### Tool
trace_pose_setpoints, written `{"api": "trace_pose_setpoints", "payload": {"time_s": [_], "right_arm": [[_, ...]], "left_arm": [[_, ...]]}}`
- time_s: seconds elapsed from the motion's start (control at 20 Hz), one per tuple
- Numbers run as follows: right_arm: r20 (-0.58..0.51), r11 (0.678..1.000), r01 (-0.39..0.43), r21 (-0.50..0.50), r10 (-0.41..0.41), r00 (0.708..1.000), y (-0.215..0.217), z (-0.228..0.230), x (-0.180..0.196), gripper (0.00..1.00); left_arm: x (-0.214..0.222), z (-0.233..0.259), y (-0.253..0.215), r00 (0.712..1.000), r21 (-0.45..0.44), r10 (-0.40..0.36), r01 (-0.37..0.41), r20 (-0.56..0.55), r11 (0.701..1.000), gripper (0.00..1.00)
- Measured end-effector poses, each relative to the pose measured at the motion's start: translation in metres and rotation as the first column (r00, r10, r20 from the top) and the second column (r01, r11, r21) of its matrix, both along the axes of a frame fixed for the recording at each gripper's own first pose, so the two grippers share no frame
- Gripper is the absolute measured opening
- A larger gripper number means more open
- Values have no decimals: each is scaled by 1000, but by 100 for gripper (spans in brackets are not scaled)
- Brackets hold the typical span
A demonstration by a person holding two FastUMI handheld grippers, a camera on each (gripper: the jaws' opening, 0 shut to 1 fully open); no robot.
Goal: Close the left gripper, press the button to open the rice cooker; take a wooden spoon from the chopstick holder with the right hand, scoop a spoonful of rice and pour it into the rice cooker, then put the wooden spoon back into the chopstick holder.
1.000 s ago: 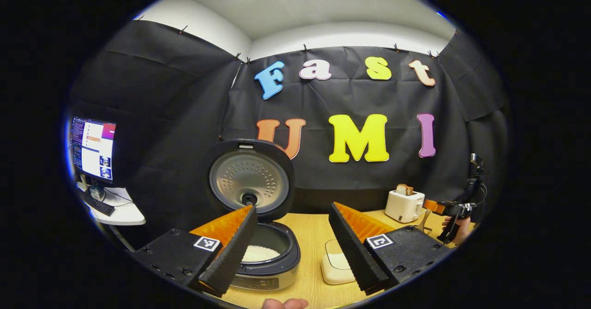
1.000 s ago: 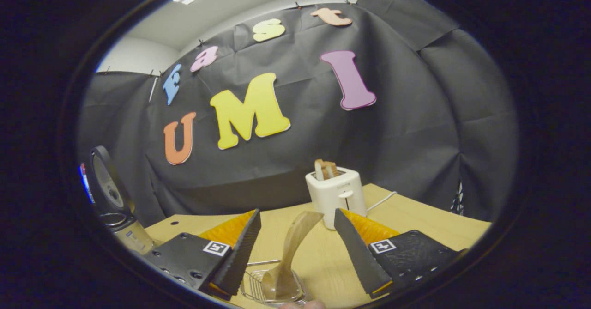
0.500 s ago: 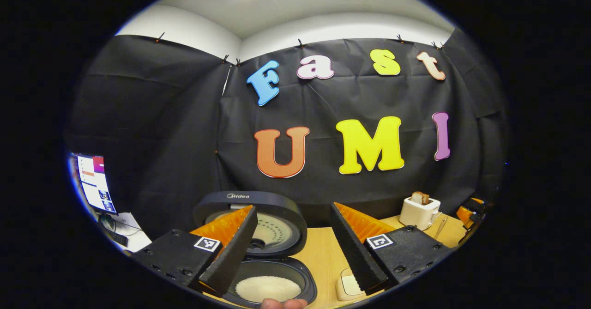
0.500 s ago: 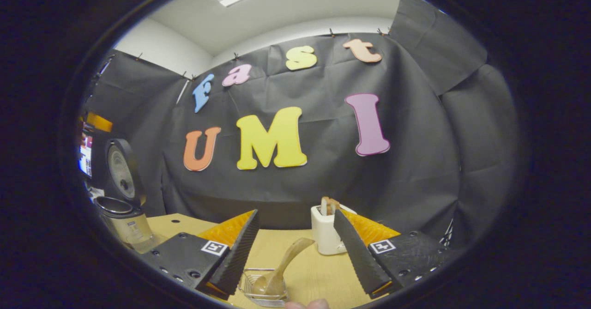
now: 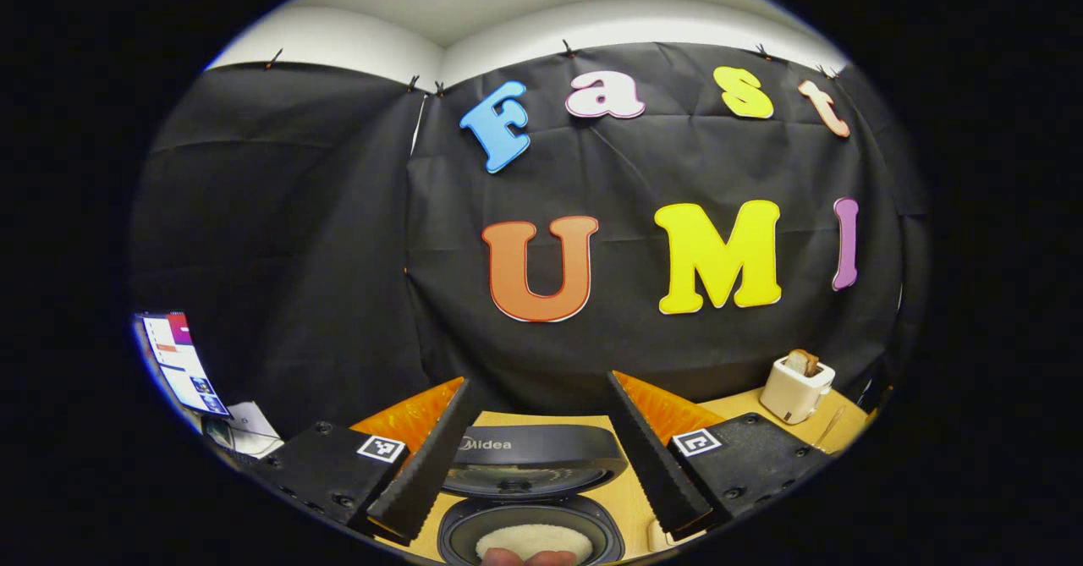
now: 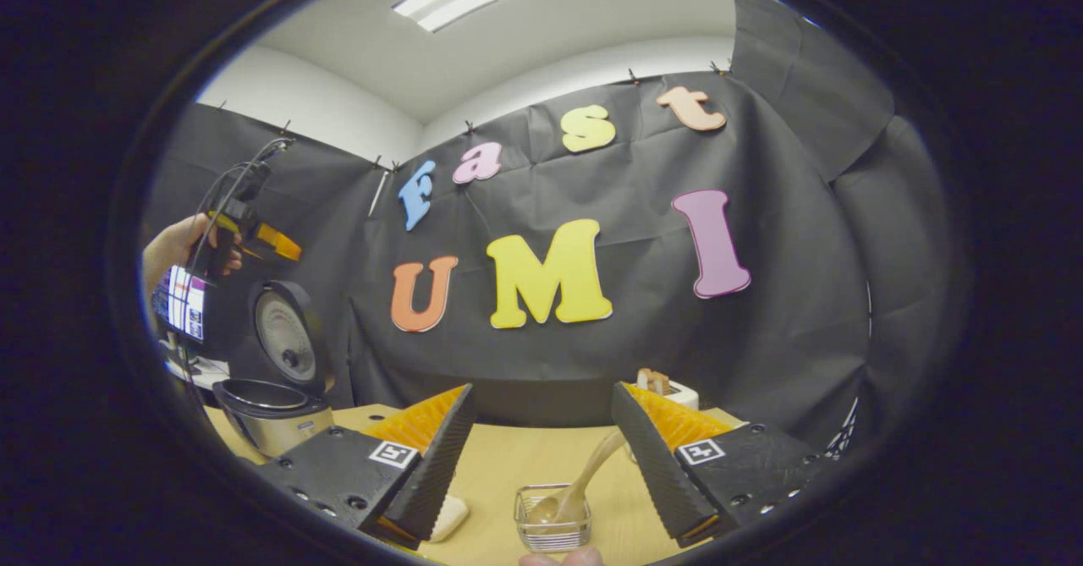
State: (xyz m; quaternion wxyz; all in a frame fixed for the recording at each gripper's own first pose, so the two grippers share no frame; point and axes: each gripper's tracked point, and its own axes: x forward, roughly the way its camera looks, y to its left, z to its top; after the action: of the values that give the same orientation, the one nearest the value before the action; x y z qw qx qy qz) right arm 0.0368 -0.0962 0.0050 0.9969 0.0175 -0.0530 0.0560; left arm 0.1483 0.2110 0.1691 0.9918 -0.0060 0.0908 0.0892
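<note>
- We see our right hand-held gripper [image 6: 541, 452] open above the wooden spoon [image 6: 575, 491] in the wire chopstick holder [image 6: 552, 528].
- The rice cooker [image 6: 275, 409] stands open on the worktop [image 6: 525, 464].

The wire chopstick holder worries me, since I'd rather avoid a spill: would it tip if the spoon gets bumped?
Probably. The chopstick holder looks like thin, light wire, and the wooden spoon leans out past its rim, so a nudge could lever it over. It may also slide on the smooth table.

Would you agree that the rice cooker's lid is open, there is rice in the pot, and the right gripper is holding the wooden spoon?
Not quite. In the right gripper view the right gripper is open and holds nothing; the spoon sits in the holder on the table. The cooker's lid is open, and rice lies in the pot.
</note>
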Motion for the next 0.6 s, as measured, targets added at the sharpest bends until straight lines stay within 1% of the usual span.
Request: {"api": "trace_pose_setpoints", "payload": {"time_s": [0.2,0.3,0.35,0.4,0.45,0.6], "right_arm": [[13,1000,-28,-11,28,1000,14,-2,-17,95],[15,999,-30,-18,30,999,17,-3,-22,95],[14,999,-32,-21,33,999,19,-5,-23,95],[11,999,-41,-15,41,999,23,-7,-23,95],[-4,998,-63,-7,63,998,30,-11,-24,95],[-47,995,-95,17,95,994,41,-24,-25,95]], "left_arm": [[19,-28,25,993,11,41,-40,-114,999,98],[19,-42,32,985,10,52,-51,-164,999,99],[20,-43,35,983,11,60,-59,-172,998,99],[23,-44,34,983,3,52,-53,-177,999,99],[24,-47,30,981,-11,37,-40,-191,999,99],[20,-51,30,977,-9,45,-47,-210,999,98]]}}
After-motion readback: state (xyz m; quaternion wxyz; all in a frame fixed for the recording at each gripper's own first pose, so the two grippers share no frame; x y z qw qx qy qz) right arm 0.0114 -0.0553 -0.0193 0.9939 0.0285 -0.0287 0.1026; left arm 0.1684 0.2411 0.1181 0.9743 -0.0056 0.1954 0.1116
